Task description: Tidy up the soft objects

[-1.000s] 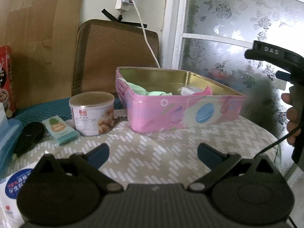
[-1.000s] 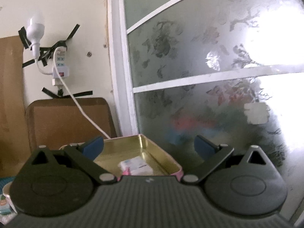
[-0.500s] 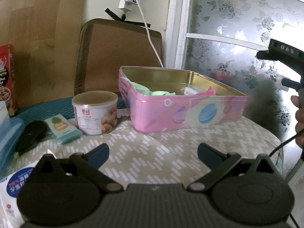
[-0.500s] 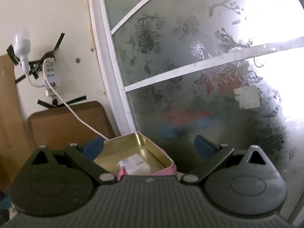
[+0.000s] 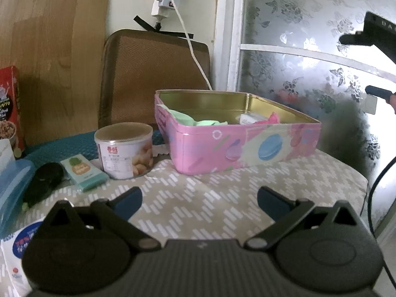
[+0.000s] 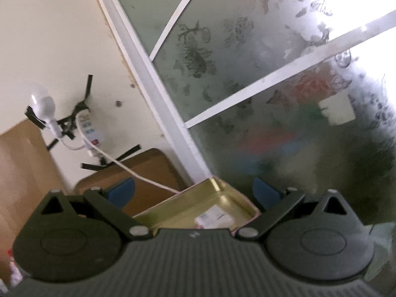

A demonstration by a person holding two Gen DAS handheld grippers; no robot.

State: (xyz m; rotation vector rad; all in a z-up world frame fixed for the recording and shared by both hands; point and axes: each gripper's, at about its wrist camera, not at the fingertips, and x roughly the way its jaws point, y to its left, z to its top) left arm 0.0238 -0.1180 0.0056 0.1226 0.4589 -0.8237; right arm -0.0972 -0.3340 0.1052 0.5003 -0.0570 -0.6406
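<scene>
Left wrist view, far left of frame: a red carton (image 5: pixel 8 106) with cereal artwork stands against the wooden panel; its white lettering is too blurred to read. Below it lies a translucent blue lid (image 5: pixel 12 185), and at the lower left corner a white packet (image 5: pixel 14 247) with a blue roundel and red script, not legible. Just right of the lid lies a black oval object (image 5: pixel 43 183), then a teal pack (image 5: pixel 84 173) printed with a pineapple. Beside that stands a round tub (image 5: pixel 125 153) with a pale lid, red characters on a white label and nuts pictured; the characters cannot be made out. Centre of frame: a pink tin (image 5: pixel 237 148), lid off, gold inside, with macaron artwork on its side, resting on the grey patterned cloth (image 5: pixel 198 198). The soft items sit inside it: green fabric (image 5: pixel 198 121) at its left end, a pink piece (image 5: pixel 272 118) at its right, a small white box (image 5: pixel 250 118) between. The left gripper (image 5: pixel 199 199) is low in the frame above the cloth, jaws spread wide, holding nothing. Upper right edge: a black device marked "DA", remainder cut off. Right wrist view: a white power strip (image 6: pixel 90 133) taped to the wall at left; the right gripper (image 6: pixel 193 193) sits over the tin's far corner, jaws likewise apart and empty, frosted floral glass (image 6: pixel 272 74) behind.
</scene>
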